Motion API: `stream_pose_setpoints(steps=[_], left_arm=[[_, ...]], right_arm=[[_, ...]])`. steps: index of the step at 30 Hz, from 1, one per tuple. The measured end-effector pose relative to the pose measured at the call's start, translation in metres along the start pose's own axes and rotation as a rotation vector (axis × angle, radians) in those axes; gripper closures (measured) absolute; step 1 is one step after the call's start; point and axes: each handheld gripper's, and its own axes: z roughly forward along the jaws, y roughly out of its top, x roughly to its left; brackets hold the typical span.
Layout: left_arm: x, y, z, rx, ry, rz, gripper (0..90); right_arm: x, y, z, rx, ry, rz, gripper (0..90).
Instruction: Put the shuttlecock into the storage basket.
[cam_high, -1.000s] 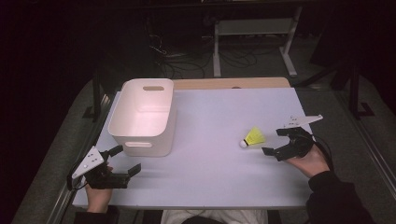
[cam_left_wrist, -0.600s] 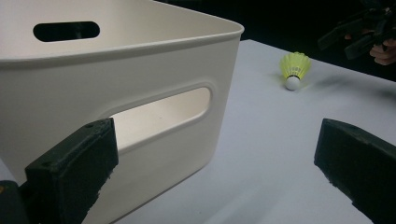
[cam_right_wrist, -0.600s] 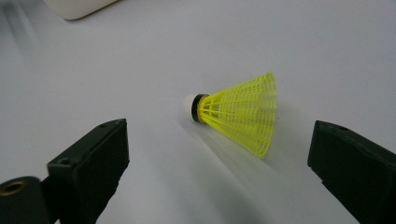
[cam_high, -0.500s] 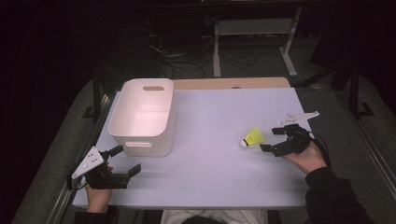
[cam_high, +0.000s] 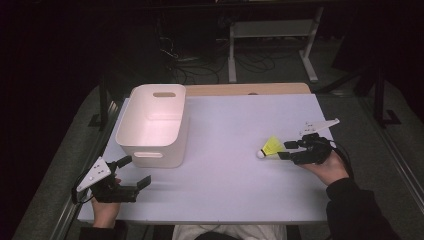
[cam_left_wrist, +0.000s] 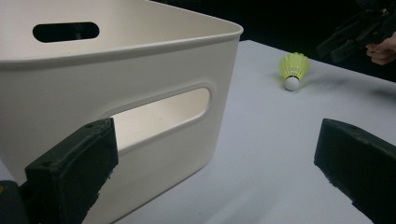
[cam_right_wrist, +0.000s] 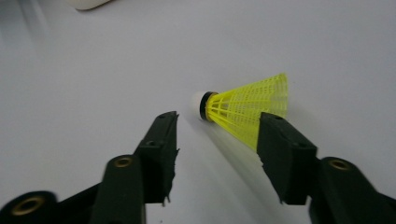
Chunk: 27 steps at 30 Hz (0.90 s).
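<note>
A yellow shuttlecock with a white cork tip lies on its side on the white table, right of centre. My right gripper sits level just to its right. Its jaws have just been closing. In the right gripper view the shuttlecock lies at the tips of my right gripper: the skirt's edge is by the right jaw and the left jaw stands clear of it. My left gripper rests open at the front left, near the white basket.
In the left gripper view the basket's handled wall is close ahead, and the shuttlecock lies far across the table. A wooden strip edges the table's far side. A metal stand and cables are on the floor behind.
The right gripper's jaws have narrowed toward the shuttlecock. Both hands stay where they were, and the shuttlecock and basket have not moved.
</note>
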Motion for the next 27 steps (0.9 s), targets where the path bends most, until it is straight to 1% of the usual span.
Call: stream_pose_setpoints(steps=[3,9,14,17,19,22,25,27], left_arm=[[0.0,0.0,0.0,0.0,-0.001,0.001,0.0],[0.0,0.0,0.0,0.001,-0.001,0.001,0.0],[0.0,0.0,0.0,0.001,-0.001,0.001,0.0],[0.0,0.0,0.0,0.001,-0.001,0.002,0.0],[0.0,0.0,0.0,0.001,-0.001,0.002,0.0],[0.0,0.0,0.0,0.001,-0.002,0.002,0.0],[0.0,0.0,0.0,0.001,-0.002,0.002,0.0],[0.0,0.0,0.0,0.001,-0.003,0.002,0.0]], right_arm=[[-0.002,0.0,0.0,-0.005,0.006,0.009,62.9],[-0.006,-0.002,0.003,0.019,0.015,0.012,78.6],[-0.006,-0.002,0.007,0.04,0.016,0.014,88.7],[-0.007,-0.003,0.009,0.058,0.006,0.032,89.1],[-0.008,-0.003,0.01,0.062,0.005,0.028,89.1],[-0.008,-0.004,0.014,0.089,0.003,0.023,89.1],[-0.009,-0.005,0.016,0.1,0.004,0.028,89.2],[-0.009,-0.006,0.02,0.124,0.002,0.025,89.1]])
